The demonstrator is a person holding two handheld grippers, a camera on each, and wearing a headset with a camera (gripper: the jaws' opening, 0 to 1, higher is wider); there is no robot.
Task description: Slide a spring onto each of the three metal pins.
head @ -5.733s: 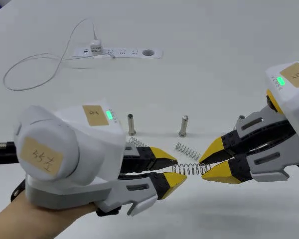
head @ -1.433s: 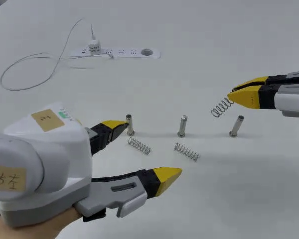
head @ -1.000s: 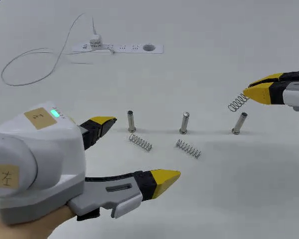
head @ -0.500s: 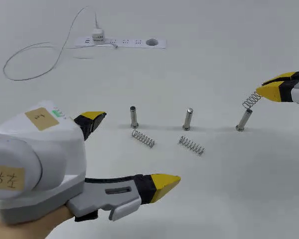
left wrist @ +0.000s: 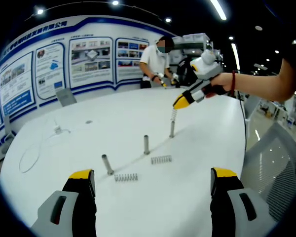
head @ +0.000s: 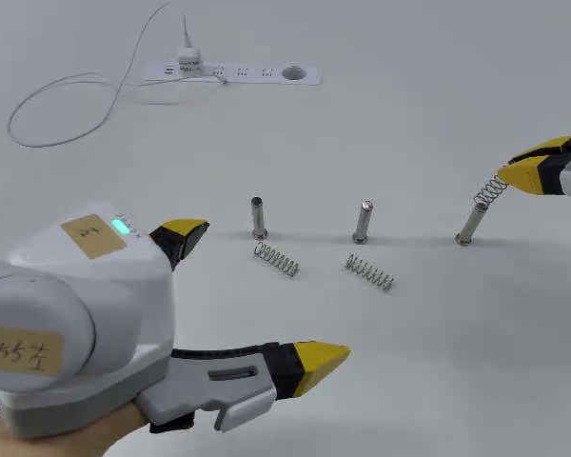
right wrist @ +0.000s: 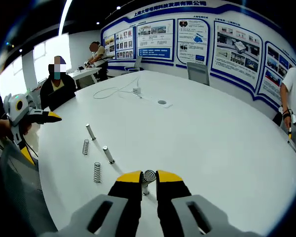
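Springs are sitting in three spots around the claws. The held spring [head: 489,190] is being pinched at its upper end between the yellow tips of the right claw [head: 510,177], which is clenching on it. It is hanging down from those tips, and its lower end is meeting the top of the end pin [head: 469,227], which is standing slightly tilted just below the claw. The left claw [head: 276,288] is hovering released over the white bench [head: 409,124], with its jaws wide apart and gripping nothing. Ahead of it, the first loose spring [head: 276,258] is lying flat on the claw's side of the near pin [head: 258,218]. The second loose spring [head: 369,271] is lying the same way just beside the middle pin [head: 363,221]. Both pins are standing on the bench between the two claws. Well beyond the left claw, a power strip [head: 233,72] is resting on the bench.
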